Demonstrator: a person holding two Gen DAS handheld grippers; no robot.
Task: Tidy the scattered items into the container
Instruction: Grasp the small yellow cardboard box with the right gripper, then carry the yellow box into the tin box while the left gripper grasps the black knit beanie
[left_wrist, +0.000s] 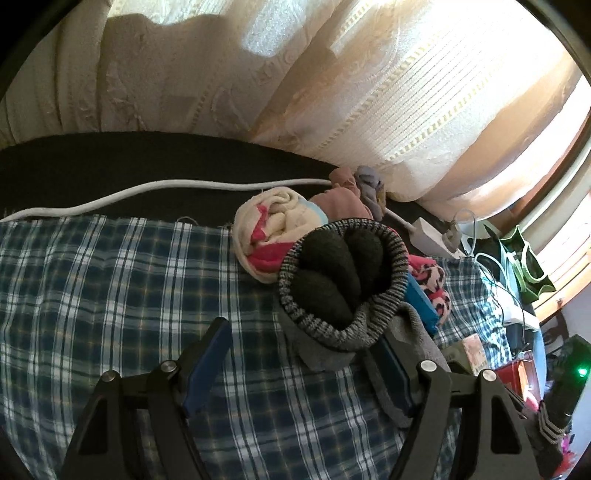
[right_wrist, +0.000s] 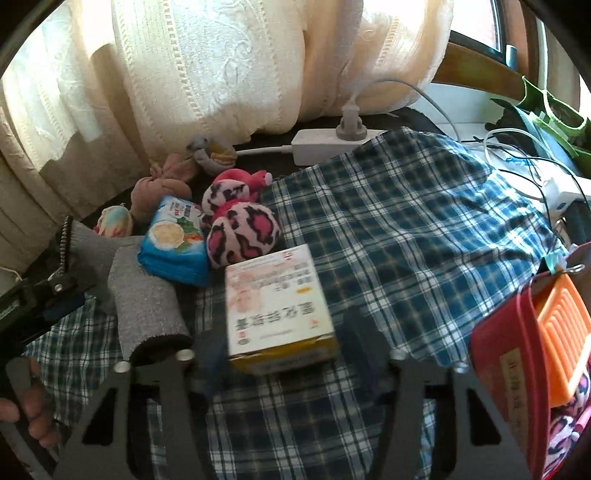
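A rolled grey sock bundle (left_wrist: 340, 284) lies on the plaid cloth (left_wrist: 110, 280). My left gripper (left_wrist: 299, 354) is open; the bundle sits by its right finger (left_wrist: 395, 373), not clamped. The bundle also shows in the right wrist view (right_wrist: 144, 295). My right gripper (right_wrist: 284, 350) is open around a white and yellow box (right_wrist: 277, 310), fingers wide of its sides. Behind lie a blue tissue pack (right_wrist: 175, 240), a pink leopard sock bundle (right_wrist: 240, 232), a brown sock knot (right_wrist: 159, 188) and a cream-pink sock roll (left_wrist: 269, 229). A red container (right_wrist: 517, 369) stands at right.
Cream curtains (right_wrist: 207, 74) hang behind. A white power strip (right_wrist: 325, 144) with plug and cable (left_wrist: 147, 188) lies on the dark ledge. Cables and a green plant (right_wrist: 546, 110) crowd the right. An orange ridged item (right_wrist: 565, 332) sits in the red container.
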